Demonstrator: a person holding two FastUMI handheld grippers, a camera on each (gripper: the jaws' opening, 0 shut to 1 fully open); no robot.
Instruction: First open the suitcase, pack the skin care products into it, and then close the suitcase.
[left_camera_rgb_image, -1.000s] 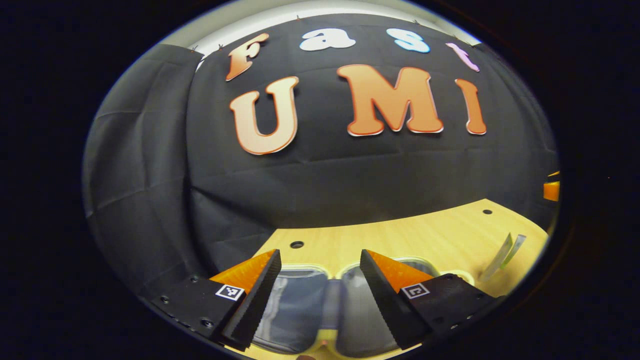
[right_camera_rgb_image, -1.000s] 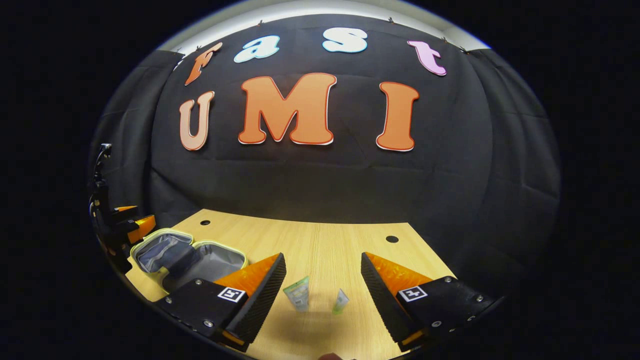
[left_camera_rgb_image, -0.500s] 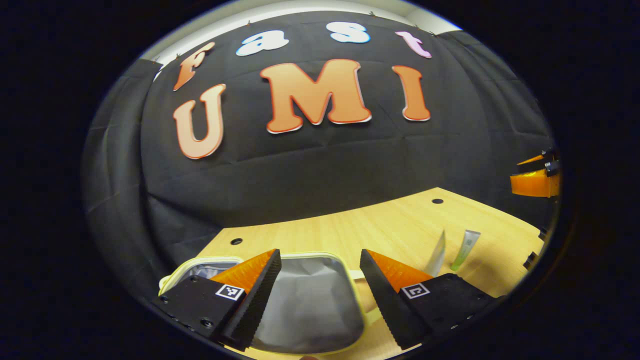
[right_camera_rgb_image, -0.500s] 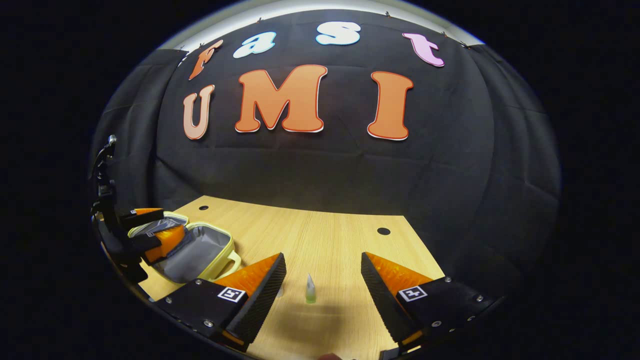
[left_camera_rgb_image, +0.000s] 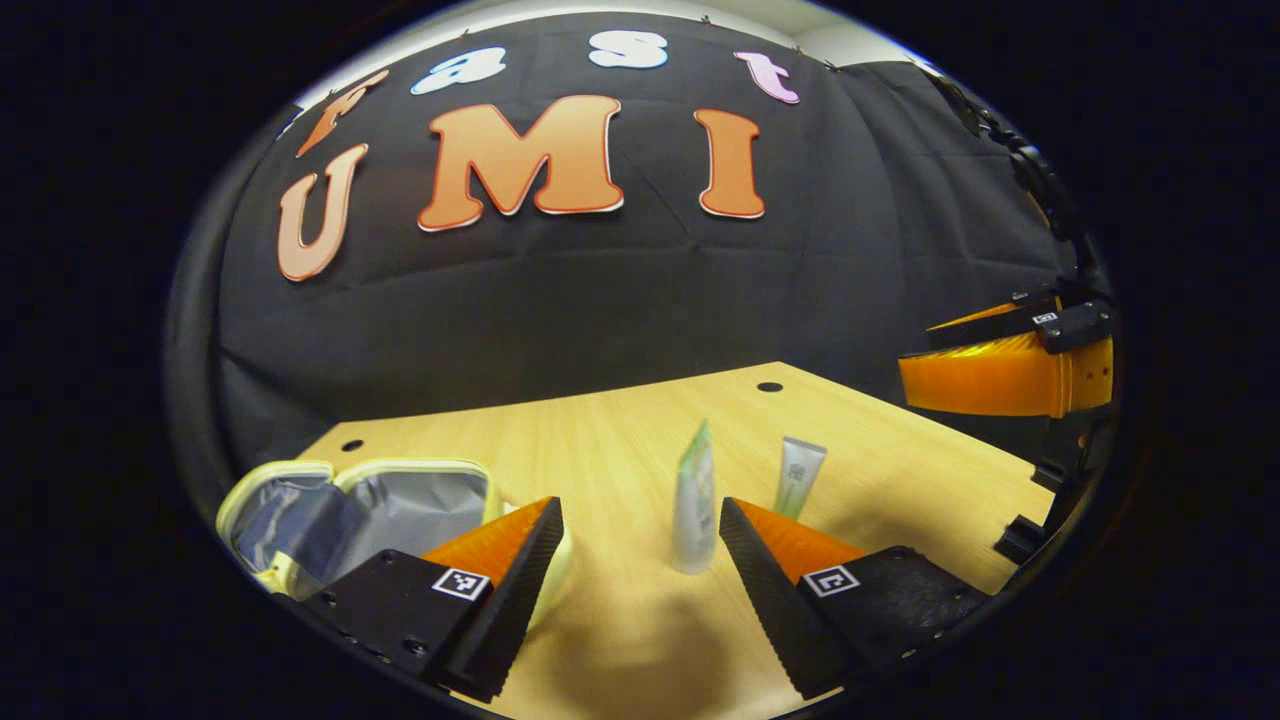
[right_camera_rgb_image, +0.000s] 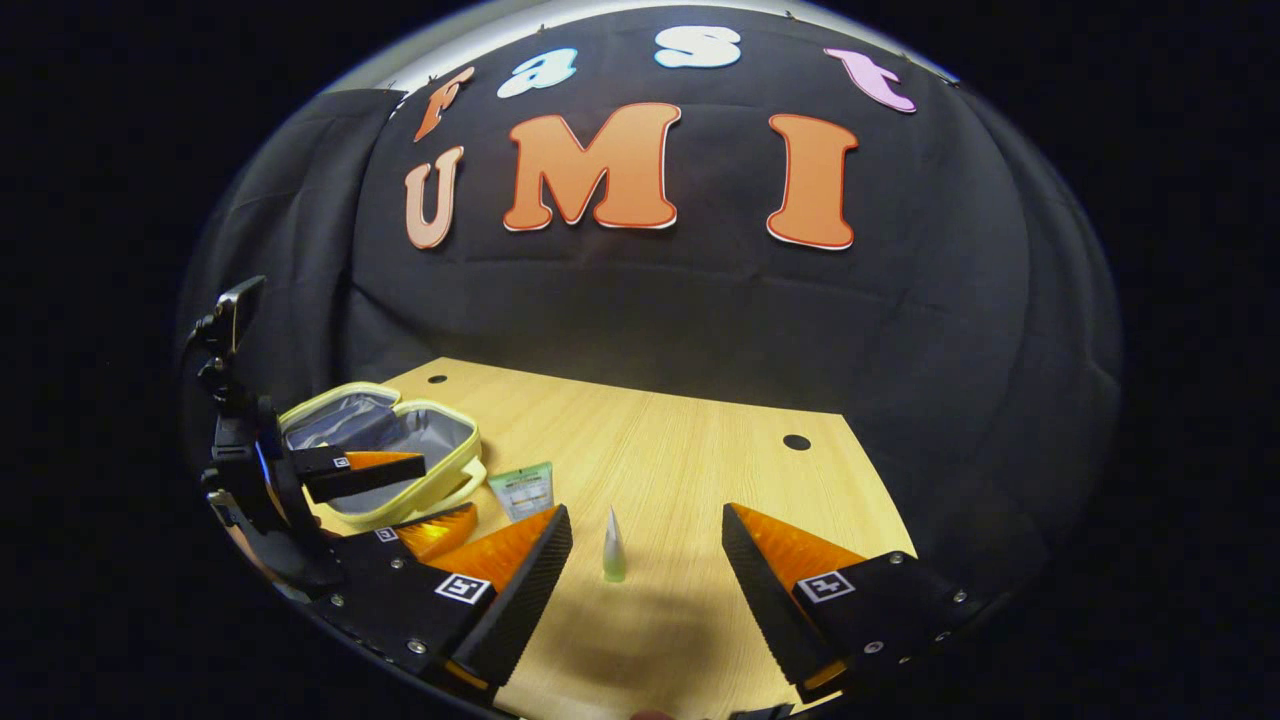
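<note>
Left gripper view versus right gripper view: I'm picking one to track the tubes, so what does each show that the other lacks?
Left gripper view: the right gripper at the far right, jaws open. Right gripper view: the left gripper by the suitcase, jaws open, and one tube's broad face. Both: the open suitcase, two upright tubes, the wooden table.

In the right gripper view, the left gripper (right_camera_rgb_image: 395, 495) hides the suitcase's (right_camera_rgb_image: 400, 420) near rim (tube labels too small).

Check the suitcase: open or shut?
Open. The suitcase lies with both halves spread on the table, grey lining exposed, nothing visible inside.
</note>
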